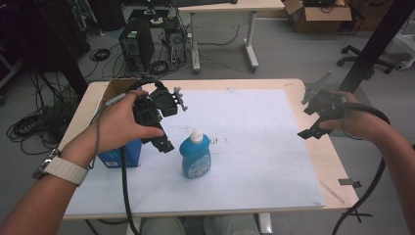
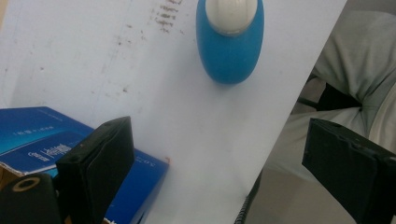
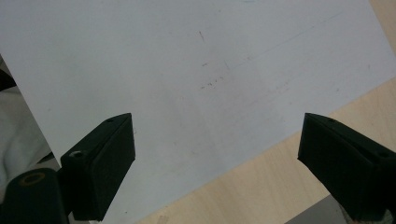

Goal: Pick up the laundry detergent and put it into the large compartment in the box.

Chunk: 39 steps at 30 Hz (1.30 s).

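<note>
The blue bottle (image 1: 195, 156) stands upright on the white sheet (image 1: 254, 137) of the bench, white cap up, long axis vertical. The left gripper (image 1: 161, 125) hovers just beside it on its left, jaws wide apart and empty. The right gripper (image 1: 313, 117) is well apart, jaws also wide and empty. A blue box (image 1: 117, 155) sits just behind the left hand; the path between looks unobstructed.
</note>
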### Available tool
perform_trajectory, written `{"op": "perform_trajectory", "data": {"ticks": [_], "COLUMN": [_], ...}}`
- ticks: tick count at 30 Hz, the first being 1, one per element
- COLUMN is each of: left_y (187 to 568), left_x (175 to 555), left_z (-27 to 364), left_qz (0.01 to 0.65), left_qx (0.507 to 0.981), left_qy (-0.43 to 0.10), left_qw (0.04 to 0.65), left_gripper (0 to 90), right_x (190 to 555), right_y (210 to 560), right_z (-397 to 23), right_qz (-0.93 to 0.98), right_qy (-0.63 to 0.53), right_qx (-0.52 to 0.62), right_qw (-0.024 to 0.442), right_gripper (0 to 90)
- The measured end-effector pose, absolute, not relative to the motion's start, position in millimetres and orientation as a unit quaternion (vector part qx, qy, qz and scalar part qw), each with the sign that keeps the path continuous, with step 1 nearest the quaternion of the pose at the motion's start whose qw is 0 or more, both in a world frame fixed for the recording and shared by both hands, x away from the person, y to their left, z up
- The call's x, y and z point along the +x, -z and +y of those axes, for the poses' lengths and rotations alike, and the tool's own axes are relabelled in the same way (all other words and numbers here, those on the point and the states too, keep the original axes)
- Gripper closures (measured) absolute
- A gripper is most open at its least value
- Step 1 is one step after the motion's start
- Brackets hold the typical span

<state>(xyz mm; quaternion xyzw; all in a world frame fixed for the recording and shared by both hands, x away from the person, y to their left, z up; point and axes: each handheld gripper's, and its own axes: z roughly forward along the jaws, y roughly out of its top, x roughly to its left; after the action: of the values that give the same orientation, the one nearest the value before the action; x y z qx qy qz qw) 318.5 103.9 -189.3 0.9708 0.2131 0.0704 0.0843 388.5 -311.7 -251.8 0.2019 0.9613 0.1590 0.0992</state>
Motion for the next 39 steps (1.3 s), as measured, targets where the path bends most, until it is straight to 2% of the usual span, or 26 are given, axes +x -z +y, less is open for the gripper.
{"op": "perform_trajectory", "data": {"ticks": [12, 27, 39], "left_y": [184.8, 160.1, 158.7], "left_x": [320.6, 320.6, 328.9], "left_z": [100.9, 83.3, 70.1], "left_qz": [0.238, 0.281, 0.3], "left_qx": [0.965, 0.95, 0.945], "left_qy": [-0.078, -0.086, -0.077], "left_qw": [0.08, 0.103, 0.103], "left_gripper": [8.3, 7.1, 7.3], "right_x": [389.4, 384.9, 384.6], "right_y": [252.5, 253.4, 252.2], "right_z": [-314.9, -318.9, -316.4], "right_qz": [0.961, 0.961, 0.961], "right_qy": [-0.158, -0.163, -0.163], "right_qx": [0.202, 0.202, 0.2], "right_qw": [0.098, 0.097, 0.099], "right_gripper": [11.1, 11.1, 11.1]}}
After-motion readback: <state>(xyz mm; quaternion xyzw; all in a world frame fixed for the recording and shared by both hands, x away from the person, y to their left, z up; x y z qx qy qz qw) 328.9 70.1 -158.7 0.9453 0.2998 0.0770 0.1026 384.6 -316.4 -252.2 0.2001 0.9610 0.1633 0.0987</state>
